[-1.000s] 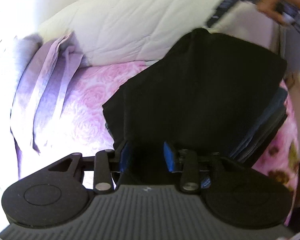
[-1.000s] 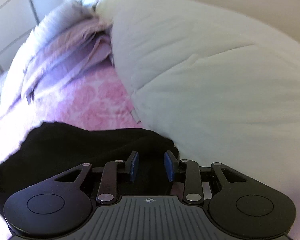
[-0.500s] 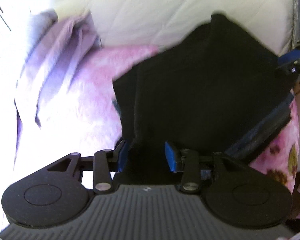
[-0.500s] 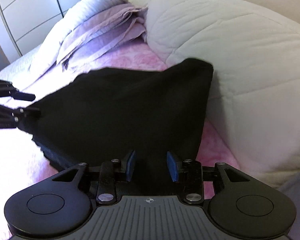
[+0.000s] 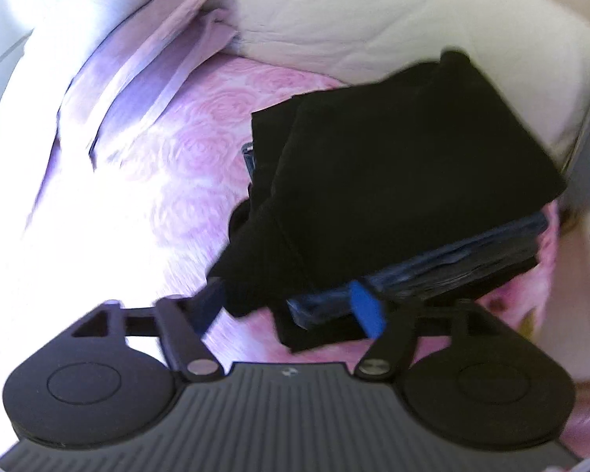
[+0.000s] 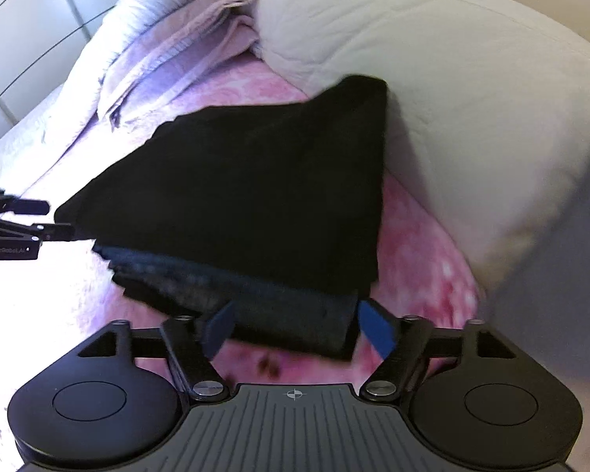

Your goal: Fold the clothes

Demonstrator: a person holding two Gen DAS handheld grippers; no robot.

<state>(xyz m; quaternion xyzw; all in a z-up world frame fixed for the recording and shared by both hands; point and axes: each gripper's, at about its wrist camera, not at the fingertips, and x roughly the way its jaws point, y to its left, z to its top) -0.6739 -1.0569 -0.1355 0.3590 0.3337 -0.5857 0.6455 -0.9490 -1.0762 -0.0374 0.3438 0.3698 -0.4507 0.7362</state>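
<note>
Both grippers' jaws gape wide, empty, just short of the folded black garment [image 6: 255,196].

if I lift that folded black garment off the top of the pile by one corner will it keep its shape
Probably not. The black garment looks like soft cloth, with one corner already drooping over the pile's edge, so it would likely sag and unfold. It should be light. It might drag the dark blue clothes beneath it.

A: Dark blue clothes [image 5: 444,263] under the black garment [image 5: 393,165]? Mostly covered, only edges show, count n/a.
B: Left gripper [image 6: 39,218] in right wrist view: cut by frame edge, body unseen.
A: Bedspread [image 5: 78,236] blown out white, pattern lost.
</note>
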